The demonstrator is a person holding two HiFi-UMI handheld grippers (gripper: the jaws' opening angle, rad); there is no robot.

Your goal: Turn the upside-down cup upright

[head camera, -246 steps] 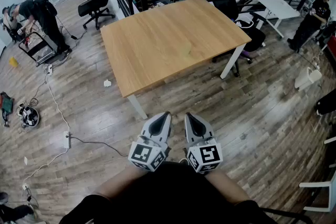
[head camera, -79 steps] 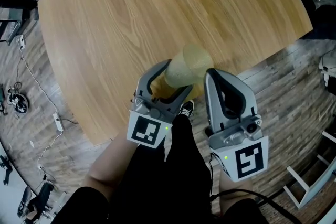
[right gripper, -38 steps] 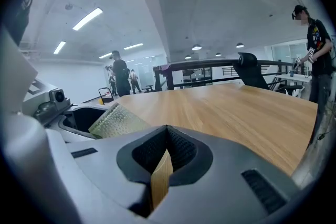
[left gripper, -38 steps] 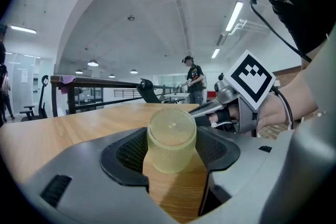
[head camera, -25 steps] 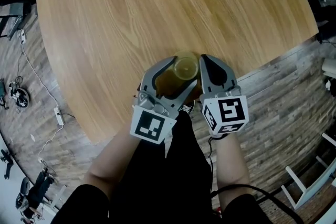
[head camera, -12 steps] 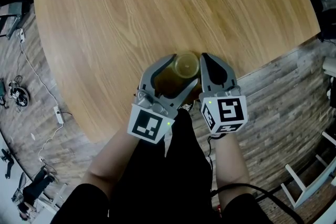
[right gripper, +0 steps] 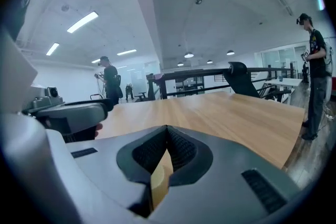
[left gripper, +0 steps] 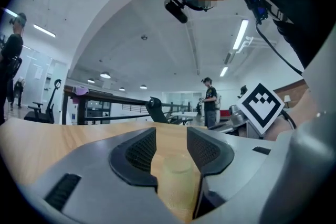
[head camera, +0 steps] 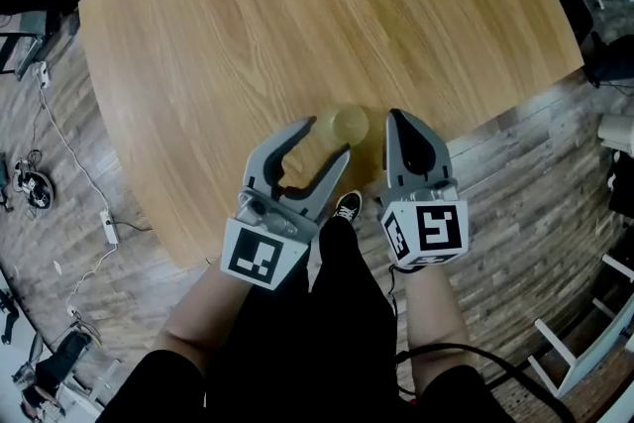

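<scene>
Nearest the camera in the head view are the person's black-clad legs and bare forearms, with one shoe on the wooden floor below. Both hands reach forward over the near edge of the tabletop, each marker cube facing up. The left hand-held gripper points about level and its jaws stand moderately wide while closing. Its own view shows the cup low in the gap between the ribbed pads, with neither pad pressing on it. The right hand-held gripper sits just to the right of the cup, tilted slightly down, with its jaws pressed together and nothing between them. Only a sliver of light wood shows under the joined pads in the right gripper view. The cup is translucent and pale yellow, and it stands on end close to the near edge of the tabletop, about midway along it, just past the left jaw tips. Which end is up cannot be told for sure. Beyond it the bare wood runs to the far edge. Farther off, the gripper views show a black railing and a standing person.
</scene>
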